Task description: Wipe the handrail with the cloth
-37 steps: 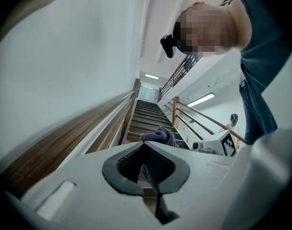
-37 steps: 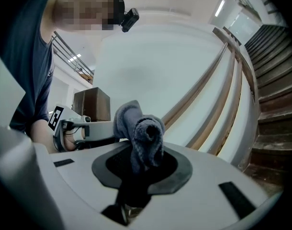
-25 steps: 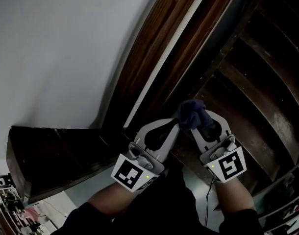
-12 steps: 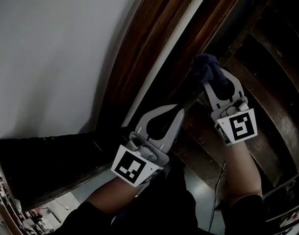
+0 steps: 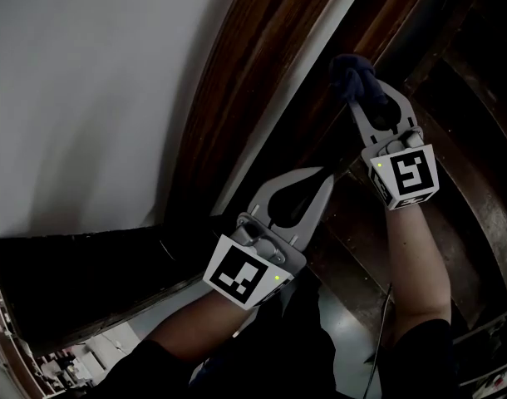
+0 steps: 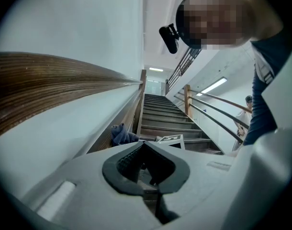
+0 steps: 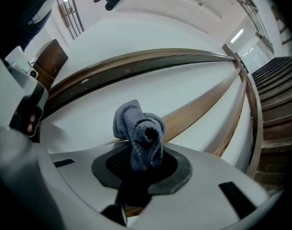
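Wiping step apparently in hand: right tool clamps the crumpled blue-grey cloth near the long dark-brown wooden handrail, contact unclear; left tool closed and empty, lower beside the handrail; next: press the cloth along it.

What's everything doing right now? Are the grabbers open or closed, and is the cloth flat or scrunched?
cloth: scrunched into a wad, pinched between the right gripper's jaws.
right gripper: shut on the cloth, held higher up beside the handrail.
left gripper: shut, nothing in it.
handrail: wooden, sloping up along the white wall; I can't tell if the cloth touches it.
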The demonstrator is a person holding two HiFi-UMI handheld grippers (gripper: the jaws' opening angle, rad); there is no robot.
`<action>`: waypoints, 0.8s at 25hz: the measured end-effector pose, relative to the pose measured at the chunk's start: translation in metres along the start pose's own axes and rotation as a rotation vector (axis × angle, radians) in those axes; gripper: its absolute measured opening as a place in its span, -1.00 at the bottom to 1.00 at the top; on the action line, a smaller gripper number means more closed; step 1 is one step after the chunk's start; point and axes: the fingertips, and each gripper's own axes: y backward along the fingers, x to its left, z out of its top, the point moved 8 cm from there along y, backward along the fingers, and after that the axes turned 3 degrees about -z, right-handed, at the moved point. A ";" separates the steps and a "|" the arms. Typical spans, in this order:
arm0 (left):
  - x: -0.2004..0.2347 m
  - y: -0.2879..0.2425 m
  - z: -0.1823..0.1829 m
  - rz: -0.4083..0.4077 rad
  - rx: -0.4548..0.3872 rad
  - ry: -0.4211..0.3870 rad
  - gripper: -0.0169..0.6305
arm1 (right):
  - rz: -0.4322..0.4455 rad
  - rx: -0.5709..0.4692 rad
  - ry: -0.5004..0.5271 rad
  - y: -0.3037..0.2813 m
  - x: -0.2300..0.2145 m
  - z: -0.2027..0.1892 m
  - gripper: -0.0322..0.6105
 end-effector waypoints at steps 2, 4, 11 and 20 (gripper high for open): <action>-0.001 0.001 -0.004 0.002 0.015 0.007 -0.94 | 0.019 -0.016 -0.006 -0.001 0.003 -0.005 -0.60; 0.000 0.003 -0.009 0.007 0.028 0.013 -0.94 | 0.033 -0.038 -0.016 -0.002 0.005 -0.009 -0.60; -0.004 0.051 -0.037 0.024 0.067 0.047 -0.94 | 0.084 -0.070 -0.067 0.010 0.066 -0.041 -0.60; -0.027 0.112 -0.075 -0.004 0.088 0.073 -0.94 | 0.161 -0.055 -0.085 0.032 0.164 -0.096 -0.60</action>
